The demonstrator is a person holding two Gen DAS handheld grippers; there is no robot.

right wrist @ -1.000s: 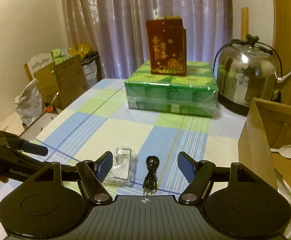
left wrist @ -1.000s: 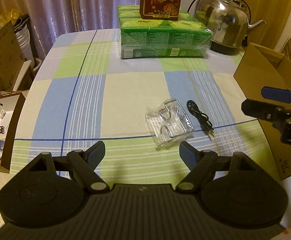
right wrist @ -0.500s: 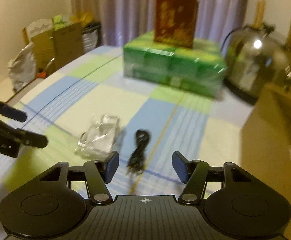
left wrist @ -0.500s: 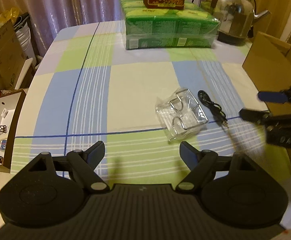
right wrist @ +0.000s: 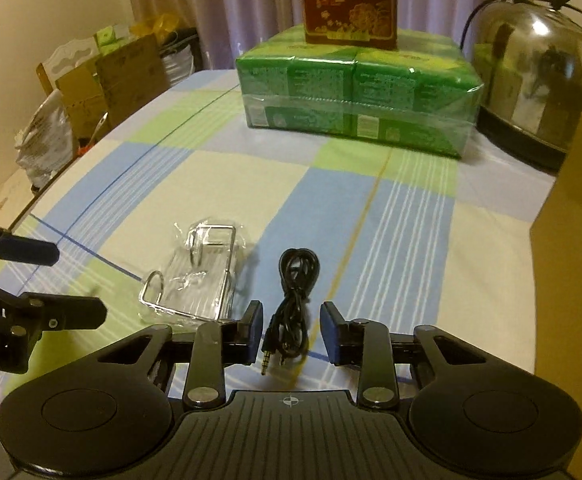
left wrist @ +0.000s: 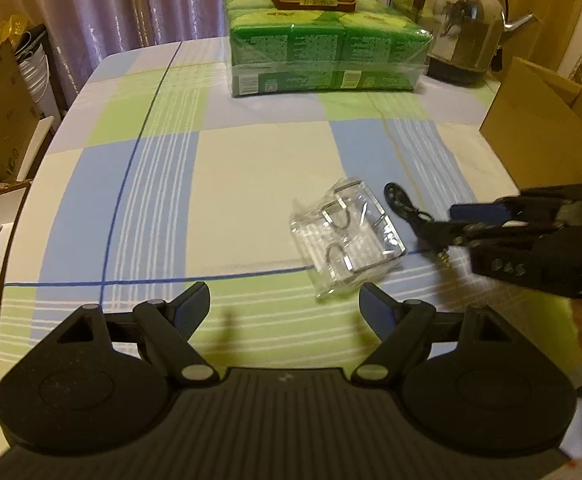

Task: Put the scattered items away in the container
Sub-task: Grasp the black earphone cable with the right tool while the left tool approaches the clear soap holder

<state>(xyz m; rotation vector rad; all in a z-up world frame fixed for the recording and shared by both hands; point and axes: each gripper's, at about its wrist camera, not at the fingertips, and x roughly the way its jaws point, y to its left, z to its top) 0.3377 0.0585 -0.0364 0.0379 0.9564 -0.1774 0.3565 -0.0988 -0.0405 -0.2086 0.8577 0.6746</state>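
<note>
The right gripper (right wrist: pixel 290 332) is low over the checked tablecloth (right wrist: pixel 227 184), jaws partly open and straddling the near end of the coiled black audio cable (right wrist: pixel 296 280); neither pad touches the cable. The cable's plug (right wrist: pixel 266 362) lies just inside the left pad. To the left of these jaws, just beside the cable, lies the clear plastic packet holding wire hooks (right wrist: pixel 199 276).

The left gripper (left wrist: pixel 285 308) has its jaws spread wide and empty. The packet (left wrist: pixel 347 236) lies ahead of its right finger, apart from it. The cardboard box (left wrist: pixel 547 136) stands far right of both jaw pairs. Ahead, well apart, sit the green tissue pack (right wrist: pixel 355 100) and steel kettle (right wrist: pixel 539 76).
</note>
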